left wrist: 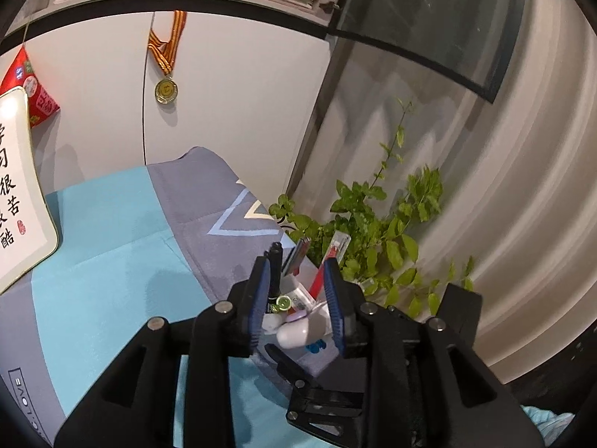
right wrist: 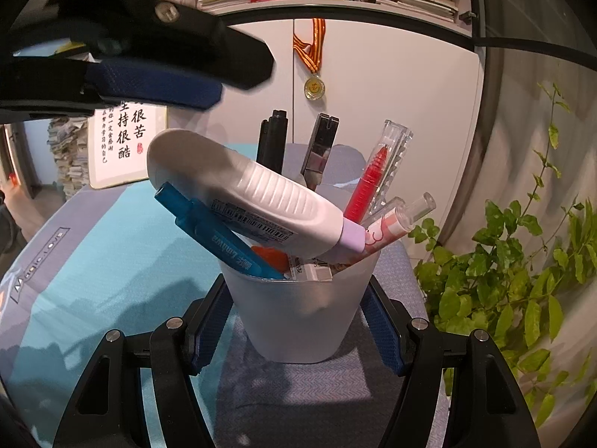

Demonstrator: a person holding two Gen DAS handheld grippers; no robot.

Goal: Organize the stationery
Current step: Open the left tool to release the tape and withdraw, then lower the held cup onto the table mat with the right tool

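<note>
- Frosted white plastic is what we're clamped onto: the right gripper (right wrist: pixel 296 321) has its blue pads pressed on both sides of the pen cup (right wrist: pixel 298 313), holding it upright on the blue-and-grey mat (right wrist: pixel 112 261) covering the surface.
- The cup is already pretty stuffed: a black marker (right wrist: pixel 272 142), a dark clip-like thing (right wrist: pixel 321 145), a red pen in a clear cap (right wrist: pixel 367 183), a teal pen (right wrist: pixel 212 231), plus some smaller bits we can't make out.
- The white correction tape (right wrist: pixel 253 198) lies slanted across the rim, lilac end down in the cup, fat end sticking out toward the left.
- The left gripper (left wrist: pixel 298 298) hangs above the cup, jaws parted and nothing pinched between them, so we'd call it open.
- Our read: this is the drop-off step for the correction tape, and it looks released.
- Next move probably needs the left gripper to clear the cup without knocking the tape's overhanging end, while the right one keeps the cup steady.
</note>
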